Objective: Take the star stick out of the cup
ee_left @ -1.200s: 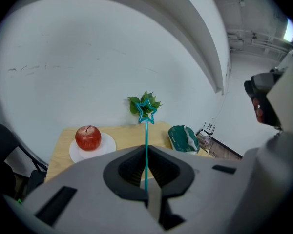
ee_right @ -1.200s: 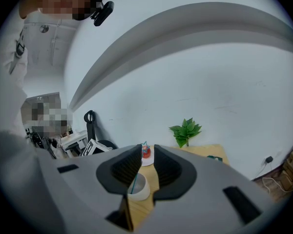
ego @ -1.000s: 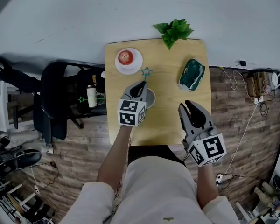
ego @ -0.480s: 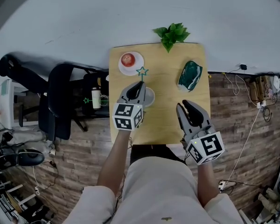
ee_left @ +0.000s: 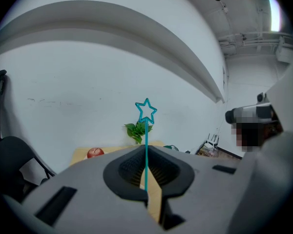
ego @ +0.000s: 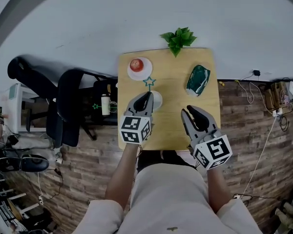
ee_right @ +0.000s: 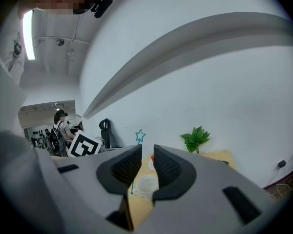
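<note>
Left gripper (ego: 143,101): pressed onto the star stick (ee_left: 146,130), pinching it low down.
Star stick: straight up and down, star on top, poking out past the jaws.
Cup (ego: 156,99): white, on the wooden table (ego: 173,128), just right of the left gripper's tips.
Stick's low end: seems just left of the cup in the right gripper view, likely out; hard to be sure.
Right gripper (ego: 194,117): jaws a little apart, holding nothing, near and right of the cup.
Next move: likely straight up along the stick, with the left gripper.
</note>
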